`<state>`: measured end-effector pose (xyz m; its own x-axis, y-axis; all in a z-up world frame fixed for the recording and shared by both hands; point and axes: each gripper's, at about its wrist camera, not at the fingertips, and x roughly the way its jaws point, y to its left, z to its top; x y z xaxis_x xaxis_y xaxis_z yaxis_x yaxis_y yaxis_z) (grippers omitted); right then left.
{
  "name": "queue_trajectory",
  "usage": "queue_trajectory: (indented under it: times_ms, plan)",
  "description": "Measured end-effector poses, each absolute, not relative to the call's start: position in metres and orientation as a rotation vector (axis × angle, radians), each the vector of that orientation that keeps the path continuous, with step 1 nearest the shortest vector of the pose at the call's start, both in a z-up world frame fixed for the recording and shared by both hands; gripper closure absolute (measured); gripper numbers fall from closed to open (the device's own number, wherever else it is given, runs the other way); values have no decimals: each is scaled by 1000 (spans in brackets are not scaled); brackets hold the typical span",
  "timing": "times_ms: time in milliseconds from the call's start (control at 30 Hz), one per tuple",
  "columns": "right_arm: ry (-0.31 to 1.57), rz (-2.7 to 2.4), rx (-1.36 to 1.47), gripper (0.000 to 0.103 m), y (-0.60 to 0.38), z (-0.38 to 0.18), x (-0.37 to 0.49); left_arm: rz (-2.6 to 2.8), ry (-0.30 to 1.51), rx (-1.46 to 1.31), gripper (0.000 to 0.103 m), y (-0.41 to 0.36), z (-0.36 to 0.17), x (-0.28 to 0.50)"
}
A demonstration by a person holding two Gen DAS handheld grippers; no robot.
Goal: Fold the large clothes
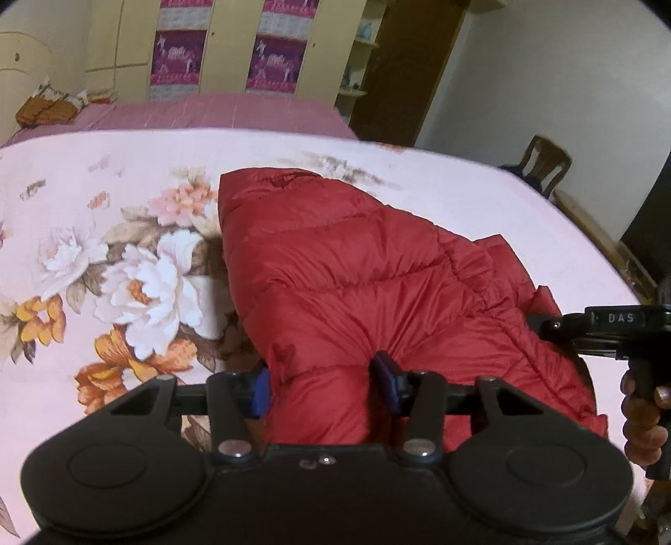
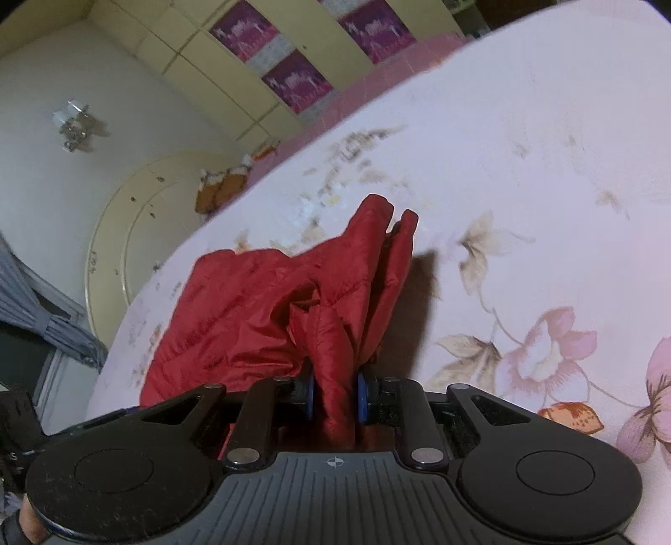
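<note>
Gripping a thick bunch of the red puffer jacket [image 1: 356, 268], the left gripper [image 1: 322, 383] is clamping it w/ jaws fairly wide bc the fabric's bulky. Rest of the jacket is spreading out ahead of that claw and off to its right, lying on the floral bedsheet [image 1: 105, 251]. Right gripper [image 2: 334, 398] is pinching a narrower fold of the same jacket, jaws close together, fabric rising up ahead of it and sprawling to its left. Wardrobe [image 1: 126, 37] is sitting well beyond the bed.
</note>
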<state>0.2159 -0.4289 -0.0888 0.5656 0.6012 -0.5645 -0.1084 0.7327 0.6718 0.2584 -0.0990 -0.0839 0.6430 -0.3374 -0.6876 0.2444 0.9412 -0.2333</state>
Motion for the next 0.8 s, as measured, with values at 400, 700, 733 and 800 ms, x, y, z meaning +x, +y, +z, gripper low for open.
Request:
queue_trajectory:
  times_ms: [400, 700, 733, 800]
  plan:
    - [805, 542, 575, 85, -299, -35, 225, -288, 725, -180, 56, 35, -46, 241]
    - [856, 551, 559, 85, -141, -38, 249, -268, 776, -197, 56, 170, -56, 268]
    - [856, 544, 559, 85, -129, -41, 251, -270, 786, -206, 56, 180, -60, 274]
    - [863, 534, 555, 85, -109, -46, 260, -274, 810, -211, 56, 195, -70, 288]
